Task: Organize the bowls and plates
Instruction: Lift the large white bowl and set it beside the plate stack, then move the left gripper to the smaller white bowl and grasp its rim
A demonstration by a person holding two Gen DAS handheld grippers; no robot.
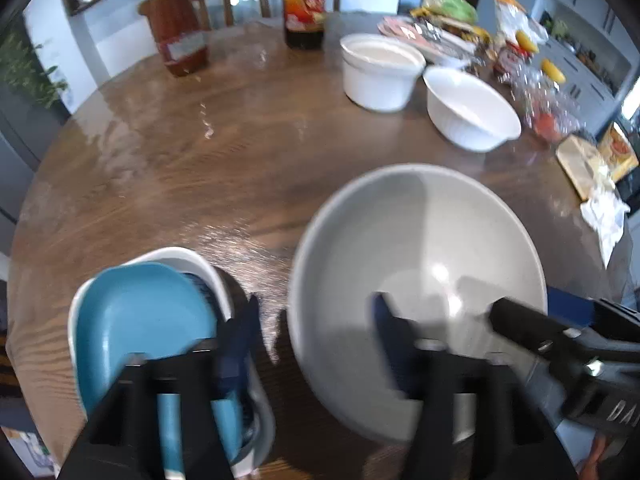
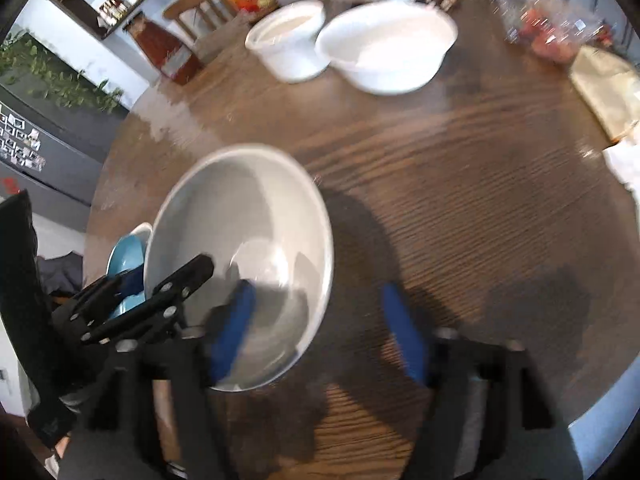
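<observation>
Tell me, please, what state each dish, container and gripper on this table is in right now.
large grey bowl: upright, empty, on the table.
blue plate: nested in a white dish.
white ramekin: upright, contents unclear.
white bowl: upright, looks empty.
sauce jar: upright, lid hard to tell.
left gripper: open.
right gripper: open, one finger inside the grey bowl.

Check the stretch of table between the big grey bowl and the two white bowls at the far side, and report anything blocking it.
Nothing visible blocks it. Between the large grey ceramic bowl and the two white bowls lies only bare wooden table. The red sauce jar stands off to the left, outside that stretch.
</observation>
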